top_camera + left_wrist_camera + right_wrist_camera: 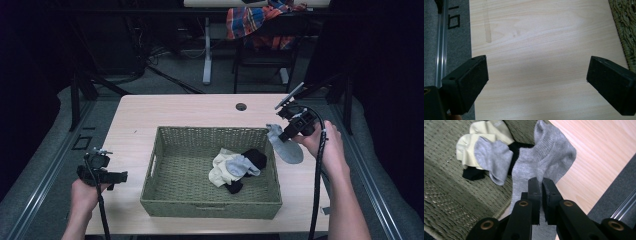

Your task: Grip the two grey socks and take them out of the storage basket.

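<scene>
A green woven basket (pixel 165 200) stands in the middle of the light wood table (pixel 190 107). Inside it lies a heap of socks (pixel 235 167): cream, grey and black (pixel 486 150). My right gripper (pixel 286 135) is shut on a grey sock (pixel 286 147), holding it just right of the basket's right rim, above the table. In the right gripper view the grey sock (pixel 544 160) hangs pinched between the closed jaws of my right gripper (pixel 541 182). My left gripper (pixel 120 177) is held left of the basket, open over bare table (pixel 536 72) with nothing between its jaws.
A round cable hole (pixel 241 106) sits near the table's far edge. Beyond the table are desk legs, a chair with a plaid cloth (pixel 255 22) and cables on the floor. A metal rail (pixel 441 42) runs along the table's left side.
</scene>
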Available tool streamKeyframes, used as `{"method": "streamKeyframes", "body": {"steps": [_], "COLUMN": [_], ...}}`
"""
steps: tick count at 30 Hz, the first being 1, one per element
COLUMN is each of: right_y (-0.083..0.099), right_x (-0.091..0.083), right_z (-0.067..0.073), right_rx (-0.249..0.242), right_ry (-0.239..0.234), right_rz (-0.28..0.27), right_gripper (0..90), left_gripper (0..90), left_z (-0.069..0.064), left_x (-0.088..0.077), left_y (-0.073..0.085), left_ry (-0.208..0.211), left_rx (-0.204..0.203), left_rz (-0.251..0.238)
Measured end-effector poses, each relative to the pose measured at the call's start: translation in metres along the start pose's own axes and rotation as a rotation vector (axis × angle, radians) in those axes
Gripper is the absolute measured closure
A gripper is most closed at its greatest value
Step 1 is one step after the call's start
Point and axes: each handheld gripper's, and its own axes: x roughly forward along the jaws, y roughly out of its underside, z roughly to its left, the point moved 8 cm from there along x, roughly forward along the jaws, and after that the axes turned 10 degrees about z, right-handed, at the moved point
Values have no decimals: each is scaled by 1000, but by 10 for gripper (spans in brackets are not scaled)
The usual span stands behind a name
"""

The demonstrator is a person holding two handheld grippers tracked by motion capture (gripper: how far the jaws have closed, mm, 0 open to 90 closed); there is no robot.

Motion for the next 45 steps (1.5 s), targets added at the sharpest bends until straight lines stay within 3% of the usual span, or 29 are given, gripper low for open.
{"method": "streamKeyframes", "body": {"steps": [9,23,27,29,30,32,39,45], "right_y": [22,40,42,42,43,42,41,35], "right_x": [8,34,43,51,53,58,93,105], "right_z": [-25,-45,-50,-52,-54,-54,-46,-48], "right_rx": [68,150,151,180,162,181,185,171], "right_ry": [-7,-11,-26,-26,-31,-36,-69,-31], "right_rz": [3,41,46,34,62,43,73,111], "right_gripper": [860,861,861,862,862,862,861,862], "left_gripper": [39,39,39,39,39,39,38,37], "left_z": [0,0,0,0,0,0,1,2], "left_x": [0,0,0,0,0,0,0,-1], "left_y": [0,-1,-1,-1,0,0,0,2], "left_ry": [1,1,-2,-5,-6,-8,-19,-28], "left_rx": [2,3,3,4,4,3,-12,-17], "left_rz": [4,1,2,2,5,6,4,4]}}
